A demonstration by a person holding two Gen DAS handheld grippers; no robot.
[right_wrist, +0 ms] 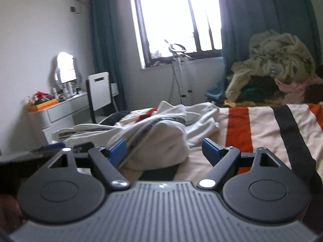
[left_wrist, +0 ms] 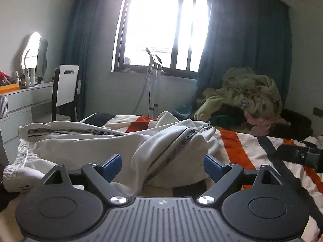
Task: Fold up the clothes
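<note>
My left tongs (left_wrist: 161,166) stand apart, low over the bed (left_wrist: 248,153), and the white trousers (left_wrist: 113,147) lie directly in front of them, with a bulge of cloth between the two blue pads but not pinched. My right tongs (right_wrist: 164,151) are also apart and hold nothing; the same trousers (right_wrist: 161,133) lie just before them, a little to the left side.

The trousers are crumpled, one leg thrown over the other, the elastic waistband (left_wrist: 19,157) at the left edge. They are not folded flat now.

I judge the cloth soft, light and thick like sweat fabric, so it will sag and slide when lifted by one point only. The grey side stripe (left_wrist: 181,143) and the waistband seem firmer. I think a good hold is at the waistband corners or at the leg hems, one with each tongs.
</note>
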